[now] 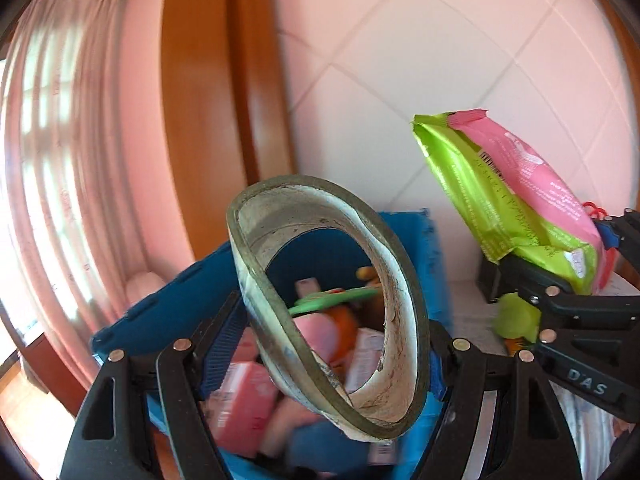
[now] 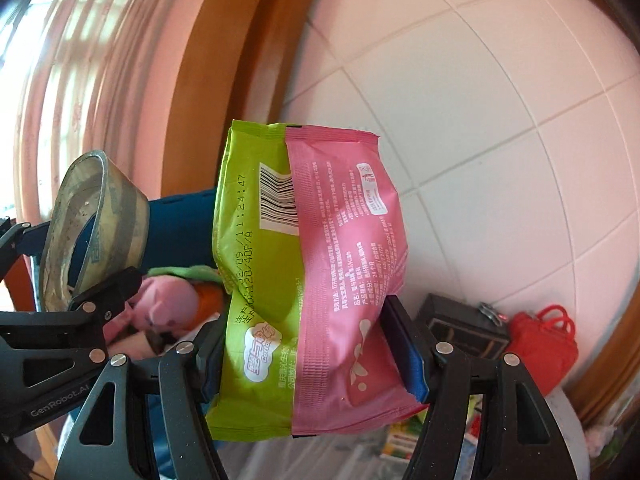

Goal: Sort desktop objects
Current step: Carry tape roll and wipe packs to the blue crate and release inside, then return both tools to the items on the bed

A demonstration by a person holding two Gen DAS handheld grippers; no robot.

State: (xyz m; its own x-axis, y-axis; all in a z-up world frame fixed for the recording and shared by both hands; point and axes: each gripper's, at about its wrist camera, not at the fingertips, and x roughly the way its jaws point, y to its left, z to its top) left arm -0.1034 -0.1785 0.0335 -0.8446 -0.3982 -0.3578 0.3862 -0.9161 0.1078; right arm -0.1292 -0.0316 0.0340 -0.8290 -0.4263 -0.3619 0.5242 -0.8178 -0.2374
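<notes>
My left tongs (image 1: 320, 344) pinch the stiff tape roll (image 1: 328, 304) across its rim, my right tongs (image 2: 316, 364) squeeze the soft, light wipes pack (image 2: 308, 272) mid-body.

A: What closes the room off at the back?
B: A white tiled wall (image 2: 480, 128) with thin grout lines, tinted pink by the light, beside a broad varnished wooden door frame (image 1: 208, 92).
A: And to the left?
B: A pale sheer curtain (image 1: 60, 140) hangs from a dark rod; daylight glows through it in bands from the window behind. Low down, a strip of wooden floor (image 1: 24, 412) shows.
</notes>
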